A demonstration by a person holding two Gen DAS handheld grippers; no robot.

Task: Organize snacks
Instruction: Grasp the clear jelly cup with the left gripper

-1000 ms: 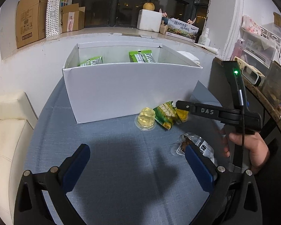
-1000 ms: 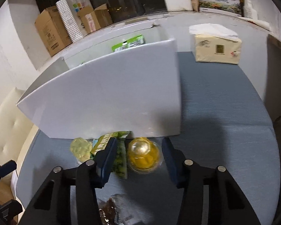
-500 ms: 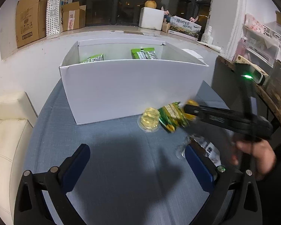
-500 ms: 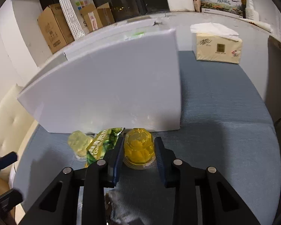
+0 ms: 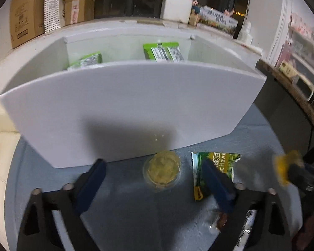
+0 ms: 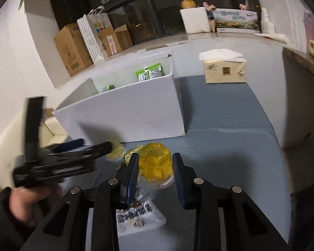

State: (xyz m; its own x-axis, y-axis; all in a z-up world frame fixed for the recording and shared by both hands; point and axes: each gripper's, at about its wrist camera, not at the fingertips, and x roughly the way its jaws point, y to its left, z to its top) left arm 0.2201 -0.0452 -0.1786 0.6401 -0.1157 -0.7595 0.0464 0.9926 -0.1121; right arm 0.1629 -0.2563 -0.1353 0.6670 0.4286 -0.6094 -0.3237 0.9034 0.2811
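My right gripper [image 6: 156,163] is shut on an orange jelly cup [image 6: 155,163] and holds it above the blue table; it also shows blurred in the left wrist view [image 5: 284,169]. My left gripper [image 5: 153,167] is open, its fingers on either side of a pale yellow jelly cup [image 5: 162,171] that sits on the table just before the white box [image 5: 125,108]. A green snack packet [image 5: 215,165] lies right of that cup, partly under my right finger. Green packets [image 5: 163,51] lie inside the box.
A clear-wrapped dark snack [image 6: 138,215] lies on the table [image 6: 230,146] under my right gripper. A tissue box [image 6: 224,69] stands at the back right. Cardboard boxes and a paper bag [image 6: 94,35] stand on the sill behind. A cream sofa [image 5: 0,146] is at left.
My right gripper closed on the orange jelly cup and lifted it off the table. My left gripper moved forward and down around the pale yellow cup.
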